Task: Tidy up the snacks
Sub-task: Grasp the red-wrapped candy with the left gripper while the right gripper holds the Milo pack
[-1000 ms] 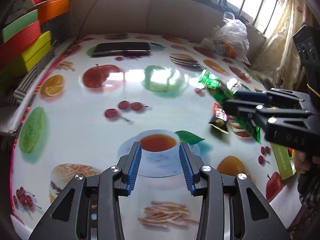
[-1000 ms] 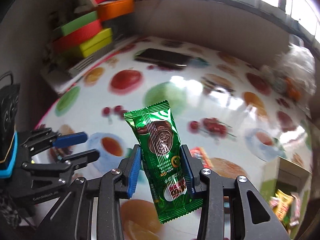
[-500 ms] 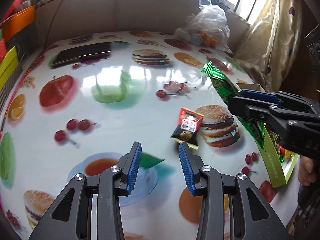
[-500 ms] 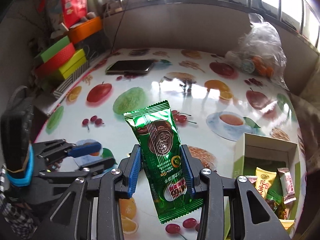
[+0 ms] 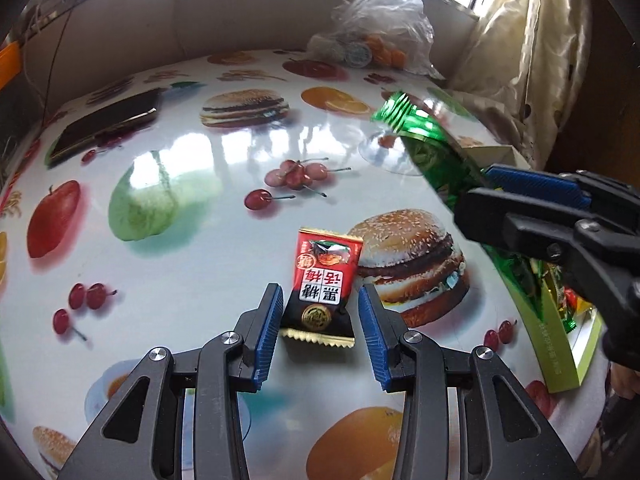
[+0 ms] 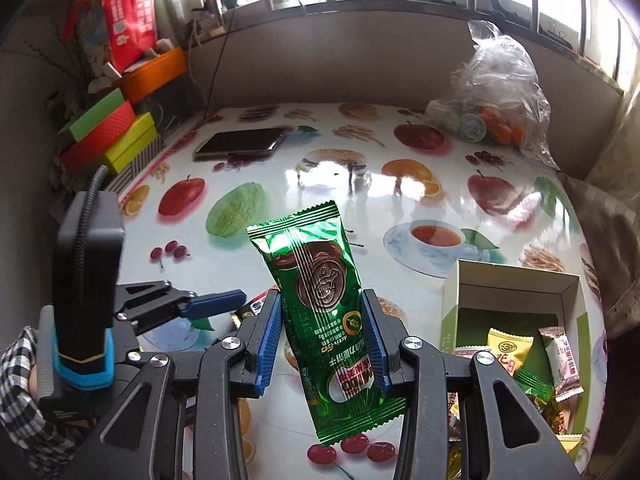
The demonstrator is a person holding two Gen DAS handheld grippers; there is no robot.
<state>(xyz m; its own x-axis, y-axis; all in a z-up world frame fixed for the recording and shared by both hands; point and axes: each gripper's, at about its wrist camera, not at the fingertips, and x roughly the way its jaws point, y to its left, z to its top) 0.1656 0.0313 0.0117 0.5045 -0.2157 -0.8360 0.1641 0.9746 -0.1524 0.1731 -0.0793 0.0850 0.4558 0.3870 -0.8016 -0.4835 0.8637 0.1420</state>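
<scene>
1. Clearly, from the left wrist view, the left gripper stands spread around the near end of the red snack packet, which lies flat on the fruit-print table. Lower until the pads flank the packet's body (not its crimped edge), then pinch.

2. From the right wrist view, the right gripper pinches the green Milo packet upright above the table. Carry it over the open snack box, beside the right finger, and release low.
</scene>
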